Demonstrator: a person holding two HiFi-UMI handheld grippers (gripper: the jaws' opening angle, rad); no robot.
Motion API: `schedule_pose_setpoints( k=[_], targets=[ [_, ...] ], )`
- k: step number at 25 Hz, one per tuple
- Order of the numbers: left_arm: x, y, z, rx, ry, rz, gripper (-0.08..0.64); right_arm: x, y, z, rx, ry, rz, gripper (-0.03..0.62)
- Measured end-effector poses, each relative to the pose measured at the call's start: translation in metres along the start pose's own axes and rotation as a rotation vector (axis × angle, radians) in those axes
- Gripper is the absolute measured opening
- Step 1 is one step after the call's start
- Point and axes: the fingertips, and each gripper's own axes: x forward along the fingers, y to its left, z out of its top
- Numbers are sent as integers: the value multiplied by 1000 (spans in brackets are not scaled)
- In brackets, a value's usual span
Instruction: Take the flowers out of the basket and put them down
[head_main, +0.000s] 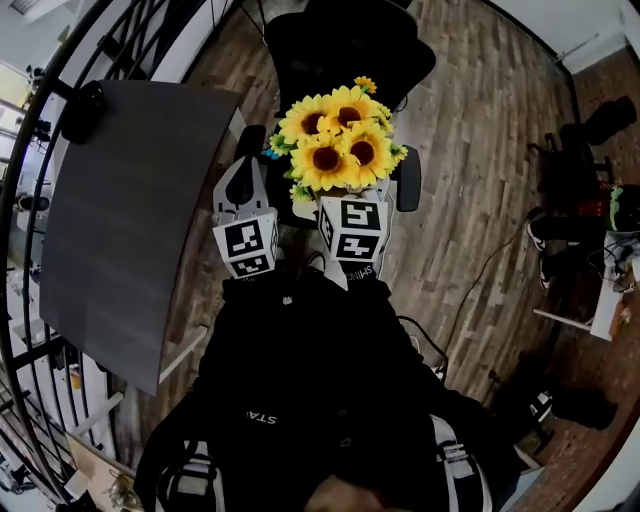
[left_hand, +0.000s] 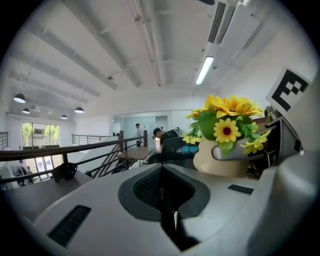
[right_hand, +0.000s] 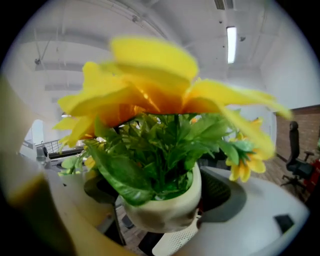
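A bunch of artificial sunflowers stands in a small cream pot, held up in the air over the wooden floor. My right gripper is shut on the pot, one jaw on each side, and the blooms hide its tips in the head view. The right gripper view is filled by yellow petals and green leaves. My left gripper hangs just left of the flowers, shut with nothing in it. In the left gripper view the pot shows at the right with one right finger across it. No basket is in view.
A dark grey table lies to my left, with a small black object at its far corner and a black railing beyond. A black office chair stands straight ahead. Black bags and a white table are at the right.
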Motion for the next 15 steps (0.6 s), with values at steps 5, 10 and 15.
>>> schedule_pose_setpoints(
  k=[5,10,15],
  targets=[
    [-22,-11,7,-18,-7,79,0,-10,11,5,-33,12,111,471],
    [-60,86,-9,-32,10,228,0,28,120,2,-97,23,274,471],
    [-77,123,-14,-33,32,367,0,46,165,2,-141,29,417,471]
  ],
)
